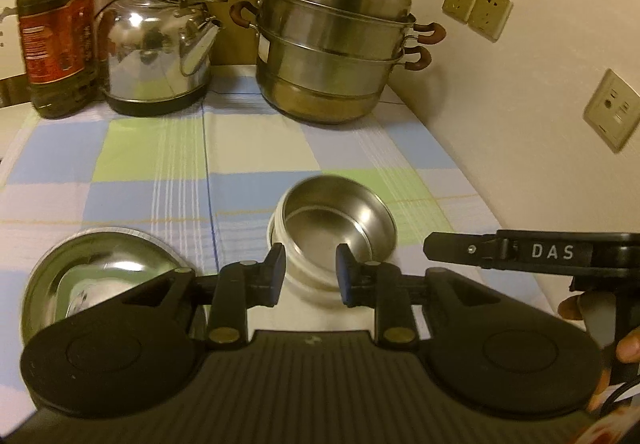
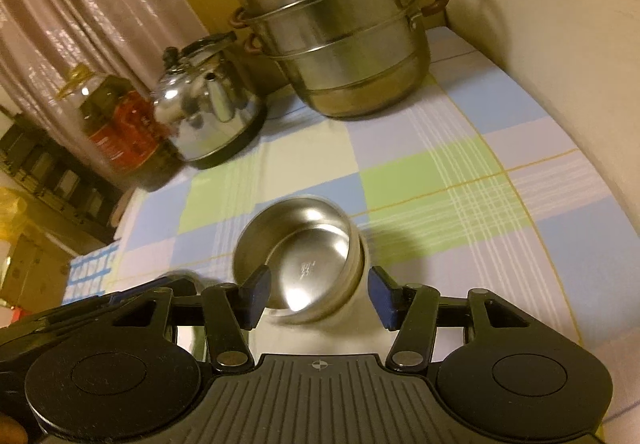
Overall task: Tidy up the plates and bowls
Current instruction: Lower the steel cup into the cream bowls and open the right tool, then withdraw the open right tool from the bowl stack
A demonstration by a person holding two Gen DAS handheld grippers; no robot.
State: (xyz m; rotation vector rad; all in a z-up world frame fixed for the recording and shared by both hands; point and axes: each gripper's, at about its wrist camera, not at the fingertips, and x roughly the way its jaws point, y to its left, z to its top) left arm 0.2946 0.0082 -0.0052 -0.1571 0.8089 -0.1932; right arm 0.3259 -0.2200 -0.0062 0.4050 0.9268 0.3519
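Observation:
A steel bowl (image 1: 336, 220) sits nested in a second steel bowl on the checked tablecloth; the stack also shows in the right wrist view (image 2: 308, 256). A steel plate (image 1: 92, 276) lies to its left, partly hidden by my left gripper. My left gripper (image 1: 310, 272) is open, its fingers on either side of the stack's near rim, holding nothing. My right gripper (image 2: 316, 296) is open too, its jaws wide around the near side of the stack, empty. Its body (image 1: 520, 254) shows at the right in the left wrist view.
At the back of the table stand a tiered steel steamer pot (image 1: 336, 44), a steel kettle (image 1: 156, 52) and an oil bottle (image 1: 56, 32). A wall with sockets (image 1: 476, 6) runs along the table's right edge. The checked cloth (image 1: 160, 164) lies between.

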